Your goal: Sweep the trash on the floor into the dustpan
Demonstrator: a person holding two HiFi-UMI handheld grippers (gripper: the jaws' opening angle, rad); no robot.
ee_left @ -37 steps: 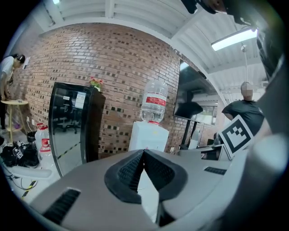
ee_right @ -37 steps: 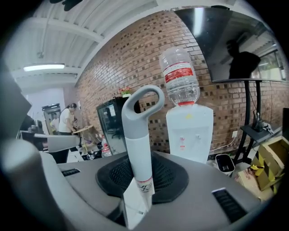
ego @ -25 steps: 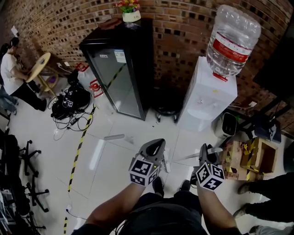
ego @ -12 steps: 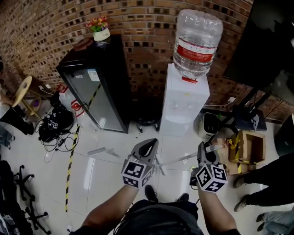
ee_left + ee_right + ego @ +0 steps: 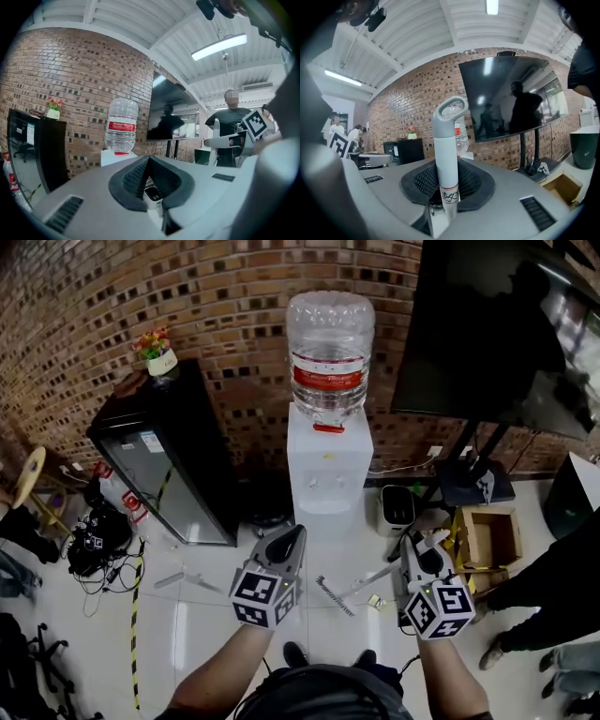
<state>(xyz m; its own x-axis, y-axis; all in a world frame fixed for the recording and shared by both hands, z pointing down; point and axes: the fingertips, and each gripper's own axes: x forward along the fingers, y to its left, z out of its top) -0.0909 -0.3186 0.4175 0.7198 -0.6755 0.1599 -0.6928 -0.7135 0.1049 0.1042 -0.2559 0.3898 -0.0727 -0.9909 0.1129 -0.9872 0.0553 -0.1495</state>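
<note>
In the head view my right gripper (image 5: 418,551) is shut on a long grey-and-white handle (image 5: 446,154) with a loop at its top. The handle's thin shaft (image 5: 377,576) slants down-left to a toothed strip (image 5: 335,596) low over the white floor. A small pale scrap (image 5: 373,601) lies beside that strip. My left gripper (image 5: 285,547) is held level, just left of the strip. Its jaws meet at the tip, and I see nothing gripped between them (image 5: 149,161). I cannot pick out a dustpan pan in any view.
Ahead, a white water dispenser (image 5: 324,470) with a bottle stands against the brick wall. A black glass-door cabinet (image 5: 164,470) is left of it. A dark screen (image 5: 506,324) on a stand, a cardboard box (image 5: 487,535) and a person's legs (image 5: 553,601) are to the right. Cables (image 5: 94,540) lie at far left.
The head view has swung right, so the cabinet and dispenser slid left and the dark screen came into view. Both grippers stay in front of me, still shut, the right one still holding the handle.
</note>
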